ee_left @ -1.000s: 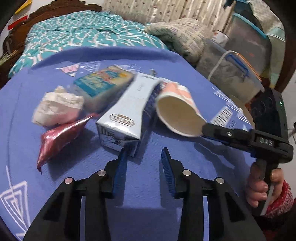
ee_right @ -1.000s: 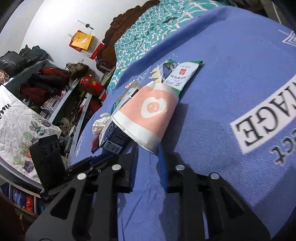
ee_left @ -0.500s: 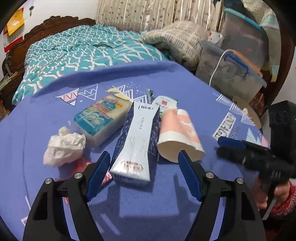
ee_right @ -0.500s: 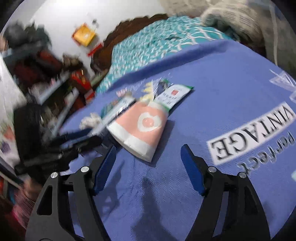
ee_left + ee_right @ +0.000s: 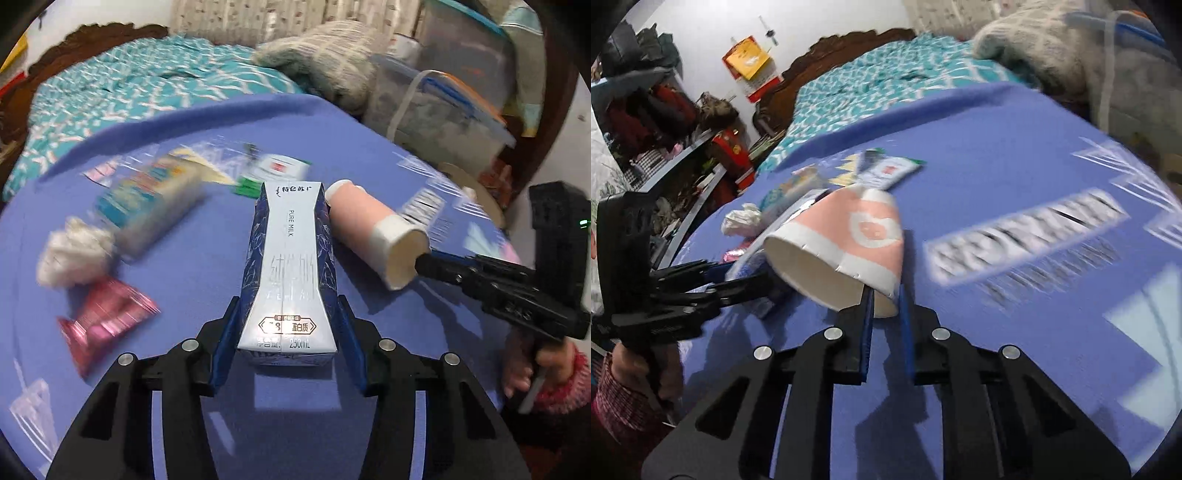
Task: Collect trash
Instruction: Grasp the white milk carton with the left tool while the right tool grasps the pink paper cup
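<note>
Two grips: left gripper (image 5: pixel 286 343) jaws, just closing, clamp the milk carton (image 5: pixel 288 273); right gripper (image 5: pixel 884 317) jaws, just closing, pinch the paper cup (image 5: pixel 846 251) rim.

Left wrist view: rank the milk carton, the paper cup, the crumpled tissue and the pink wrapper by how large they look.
1. milk carton, though it is nearest the camera.
2. paper cup.
3. pink wrapper and crumpled tissue: alike and blurred, so unranked.

A blue printed cloth (image 5: pixel 192 266) covers the worktop; beyond its far edge lies a bed with teal bedding (image 5: pixel 147 85), and lidded storage bins (image 5: pixel 436 110) stand by the right edge.
</note>
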Demonstrator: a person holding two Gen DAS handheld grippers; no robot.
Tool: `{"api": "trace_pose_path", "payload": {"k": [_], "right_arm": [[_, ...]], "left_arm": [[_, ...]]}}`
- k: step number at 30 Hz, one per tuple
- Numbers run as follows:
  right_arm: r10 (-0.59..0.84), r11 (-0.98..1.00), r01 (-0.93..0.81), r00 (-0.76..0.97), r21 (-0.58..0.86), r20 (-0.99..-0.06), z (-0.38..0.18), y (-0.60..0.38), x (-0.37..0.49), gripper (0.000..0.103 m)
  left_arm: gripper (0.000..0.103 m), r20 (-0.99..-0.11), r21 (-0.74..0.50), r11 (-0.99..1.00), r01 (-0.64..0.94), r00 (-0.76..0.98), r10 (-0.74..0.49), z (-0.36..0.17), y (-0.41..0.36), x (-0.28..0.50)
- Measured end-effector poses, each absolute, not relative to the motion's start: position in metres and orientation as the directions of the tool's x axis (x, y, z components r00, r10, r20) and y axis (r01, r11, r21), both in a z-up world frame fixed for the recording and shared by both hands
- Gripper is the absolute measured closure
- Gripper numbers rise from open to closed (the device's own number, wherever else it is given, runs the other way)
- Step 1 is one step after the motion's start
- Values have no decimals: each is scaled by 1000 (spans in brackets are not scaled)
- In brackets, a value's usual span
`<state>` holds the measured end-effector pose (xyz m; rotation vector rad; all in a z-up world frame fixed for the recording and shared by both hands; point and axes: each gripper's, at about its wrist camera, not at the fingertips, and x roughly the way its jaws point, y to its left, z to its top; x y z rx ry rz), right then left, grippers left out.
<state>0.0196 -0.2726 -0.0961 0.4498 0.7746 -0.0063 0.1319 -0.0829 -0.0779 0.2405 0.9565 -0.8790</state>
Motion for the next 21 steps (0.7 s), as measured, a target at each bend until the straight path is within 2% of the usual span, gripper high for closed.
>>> {"api": "trace_pose_path", "payload": {"k": [3,6,7,8,9,10,14,18,20,21], "right_arm": [[115,903,211,720,374,-684,-99,-294,-21,84],[144,865,244,716,439,-683,-104,-318,-57,83],[168,844,247,721,476,-673,-106,-322,-69,75],[198,820,244,727,517,-657,-107,-328,-77,68],[230,791,236,740,564,-632,-107,-334,-83,42],[247,761,236,756,605,-606,-108,-339,-86,27],[295,662,217,804,717,-516,-107,-359,-88,30],[313,641,226,795,733,-519,-106,-367,-62,41],[353,618,214,785,757,-509,-108,-366,-45,49],[370,597,223,776,771,-511,-112,-365,-37,57]], "left_arm": [[55,-786,-233,594,770,211,-581,-76,-91,99],[54,-787,-260,564,783,167,-594,-78,-100,81],[50,-793,-267,562,783,153,-590,-78,-106,78],[36,-795,-271,561,782,147,-589,-77,-109,77],[31,-788,-260,562,785,164,-594,-73,-112,76],[30,-785,-247,566,787,180,-593,-70,-114,75],[24,-780,-247,599,762,211,-589,-59,-119,86],[24,-792,-219,588,779,210,-573,-61,-132,85],[25,-802,-200,583,788,210,-560,-67,-138,83],[29,-807,-198,581,789,205,-554,-72,-142,83]]}}
